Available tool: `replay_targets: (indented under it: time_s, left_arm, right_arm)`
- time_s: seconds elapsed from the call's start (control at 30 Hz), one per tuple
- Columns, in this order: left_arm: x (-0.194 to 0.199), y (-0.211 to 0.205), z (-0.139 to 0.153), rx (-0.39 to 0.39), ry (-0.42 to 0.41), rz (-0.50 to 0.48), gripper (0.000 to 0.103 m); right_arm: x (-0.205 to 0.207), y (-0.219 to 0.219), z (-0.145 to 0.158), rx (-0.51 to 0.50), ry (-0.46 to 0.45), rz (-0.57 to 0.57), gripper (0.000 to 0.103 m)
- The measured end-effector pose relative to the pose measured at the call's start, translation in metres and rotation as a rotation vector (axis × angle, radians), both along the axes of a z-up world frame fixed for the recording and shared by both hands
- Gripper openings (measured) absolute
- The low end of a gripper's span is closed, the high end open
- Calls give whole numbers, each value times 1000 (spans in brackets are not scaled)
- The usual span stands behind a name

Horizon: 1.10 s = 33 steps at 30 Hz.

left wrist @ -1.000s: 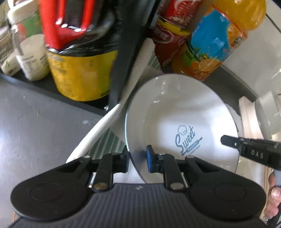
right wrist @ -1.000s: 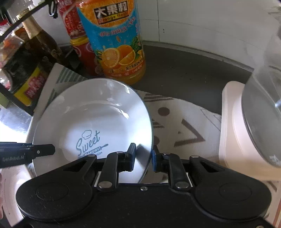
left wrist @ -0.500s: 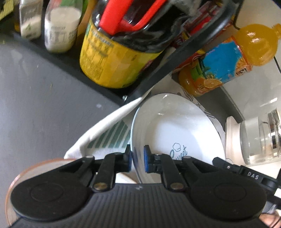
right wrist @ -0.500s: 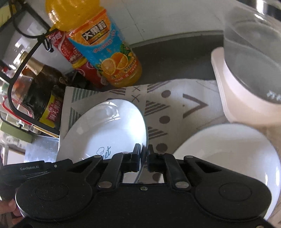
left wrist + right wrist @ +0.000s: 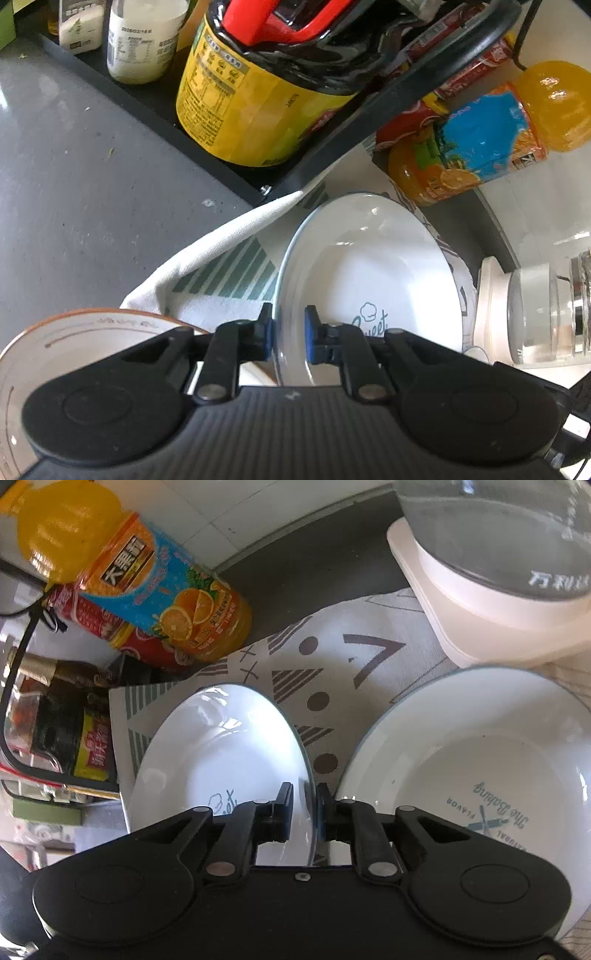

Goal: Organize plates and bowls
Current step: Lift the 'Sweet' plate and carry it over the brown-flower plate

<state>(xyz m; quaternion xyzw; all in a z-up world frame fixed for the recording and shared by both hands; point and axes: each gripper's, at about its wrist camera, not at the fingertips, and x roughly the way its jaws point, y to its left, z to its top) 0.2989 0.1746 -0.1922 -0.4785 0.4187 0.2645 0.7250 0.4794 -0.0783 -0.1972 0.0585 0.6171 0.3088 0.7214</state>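
both tools grip the same white plate [image 5: 369,280]: the left gripper [image 5: 289,334] has its blue-padded fingers clamped over the plate's left rim, and the right gripper [image 5: 306,812] pinches the opposite rim, holding it tilted above the patterned cloth [image 5: 332,672]. just right of the right gripper lies a second white plate [image 5: 480,746], touching nothing. low and left of the left gripper sits an orange-rimmed bowl [image 5: 74,332], with the orange juice bottle [image 5: 140,579] ahead.

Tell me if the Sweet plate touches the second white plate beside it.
Apart. The right wrist view shows patterned cloth between the Sweet plate, held on edge at the right gripper, and the second white plate.
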Motion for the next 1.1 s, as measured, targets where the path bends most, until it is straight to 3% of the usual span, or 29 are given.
replay_targets:
  time_s: [0.17,0.33,0.63,1.1]
  left_arm:
    - [5,-7,-3,35,27,-26,12]
    - [-4,-9,5,77,-5,-58,11]
    - [-21,-17,24,142,-24,-89,8]
    - [-73,-24,51,174,-76,-91,8]
  right_arm:
    - [-6,6,4,-32,-67,61,10]
    - [-14,0,18,22,-138,99,6]
    - [-35,-10,32,61,-191,120,7]
    - [-84,-20,58,104,-261,133,8]
